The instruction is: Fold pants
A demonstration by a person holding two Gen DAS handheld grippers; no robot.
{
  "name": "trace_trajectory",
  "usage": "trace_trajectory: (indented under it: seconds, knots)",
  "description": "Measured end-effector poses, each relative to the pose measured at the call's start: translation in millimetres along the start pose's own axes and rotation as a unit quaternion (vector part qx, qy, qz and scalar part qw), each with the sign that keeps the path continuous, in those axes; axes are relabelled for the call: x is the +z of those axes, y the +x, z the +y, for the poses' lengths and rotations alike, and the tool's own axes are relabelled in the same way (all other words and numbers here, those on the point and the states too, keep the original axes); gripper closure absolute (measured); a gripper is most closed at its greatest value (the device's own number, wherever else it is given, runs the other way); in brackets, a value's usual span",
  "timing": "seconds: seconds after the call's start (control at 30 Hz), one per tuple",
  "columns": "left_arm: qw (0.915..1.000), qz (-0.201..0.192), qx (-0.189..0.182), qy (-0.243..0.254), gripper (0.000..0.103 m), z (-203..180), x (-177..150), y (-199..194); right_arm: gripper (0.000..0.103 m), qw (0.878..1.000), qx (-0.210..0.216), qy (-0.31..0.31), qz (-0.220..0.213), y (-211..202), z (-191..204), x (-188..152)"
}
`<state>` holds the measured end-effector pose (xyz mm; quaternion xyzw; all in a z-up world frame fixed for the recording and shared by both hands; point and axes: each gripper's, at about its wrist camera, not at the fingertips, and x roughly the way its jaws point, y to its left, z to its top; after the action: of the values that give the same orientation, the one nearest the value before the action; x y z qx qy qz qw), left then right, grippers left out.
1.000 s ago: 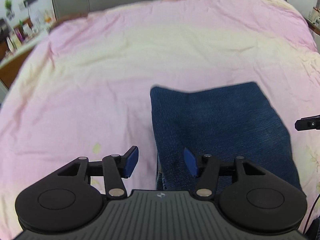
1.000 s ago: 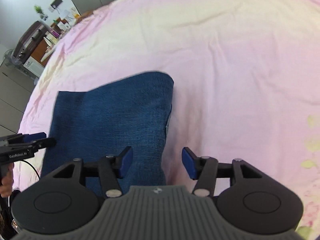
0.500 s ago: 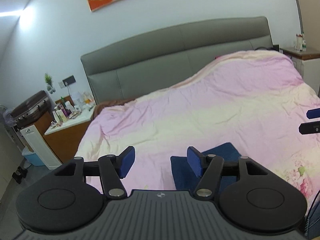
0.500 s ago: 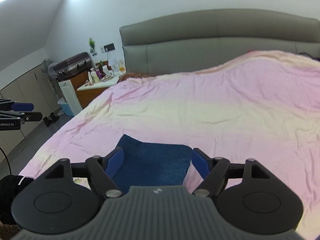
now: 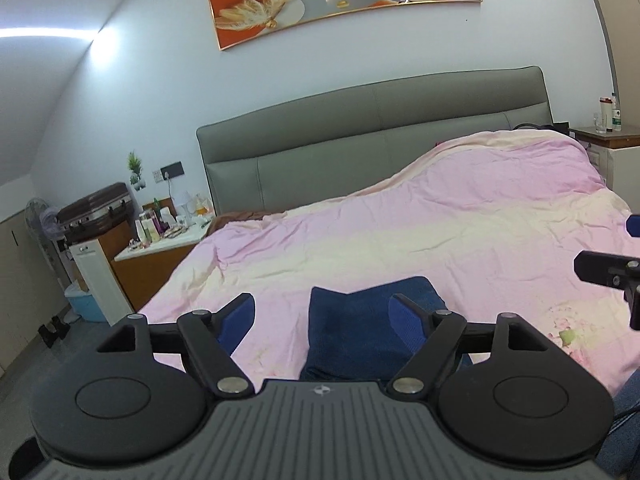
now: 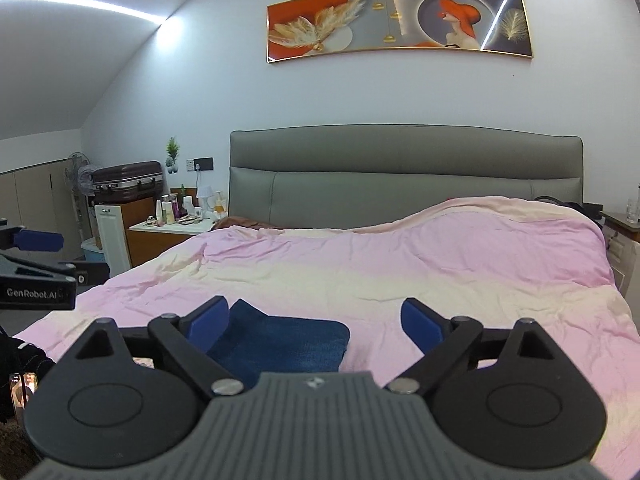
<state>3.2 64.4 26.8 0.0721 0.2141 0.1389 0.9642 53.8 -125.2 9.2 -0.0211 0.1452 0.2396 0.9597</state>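
- Vs a sec ago: both cams looked down on the bed w/ the pants filling the lower view; now both look across the room, w/ headboard, wall & painting in sight, pants shrunk to a small patch low in frame.
- Left gripper (image 5: 323,314): jaws have just been opening, now spread wide, nothing between the pads, clear of the cloth.
- Right gripper (image 6: 314,318): same, jaws have just been opening, now wide apart & empty.
- Pants (image 5: 362,330): dark blue denim, coarse weave, folded into a compact, roughly rectangular stack w/ a notch in the far edge; lying flat on the cover just ahead of & below the left gripper, toward its right finger. From right cam, pants (image 6: 280,344) sit ahead & below, toward its left finger.
- Bed cover (image 5: 420,240): soft pink-and-cream fabric, lightly creased, floral print to the right of the left gripper.
- Headboard (image 6: 404,176): grey, padded, smooth panels, far ahead.
- Painting (image 6: 400,26): long, gold-framed, orange & grey, high on the wall.
- Fingers (image 6: 208,322): blue textured pads on black linkages.
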Motion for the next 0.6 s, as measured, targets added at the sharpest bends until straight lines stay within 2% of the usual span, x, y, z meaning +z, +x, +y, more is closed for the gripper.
trace_trajectory:
  seconds: [0.23,0.33,0.47,0.6]
  knots:
    - [0.9968,0.065,-0.033,-0.031,0.014,-25,-36,15,0.013,0.999,-0.031,-0.005,0.039,8,9,-47]
    - [0.9938,0.092,-0.048,-0.04,0.014,-32,-50,23,0.013,0.998,-0.031,-0.002,0.061,12,8,-62]
    - [0.9918,0.11,-0.054,-0.034,0.014,-39,-59,25,0.013,0.996,-0.03,0.002,0.078,20,7,-71]
    - [0.9917,0.111,-0.051,-0.04,0.014,-38,-59,26,0.013,0.996,-0.029,-0.004,0.08,22,9,-73]
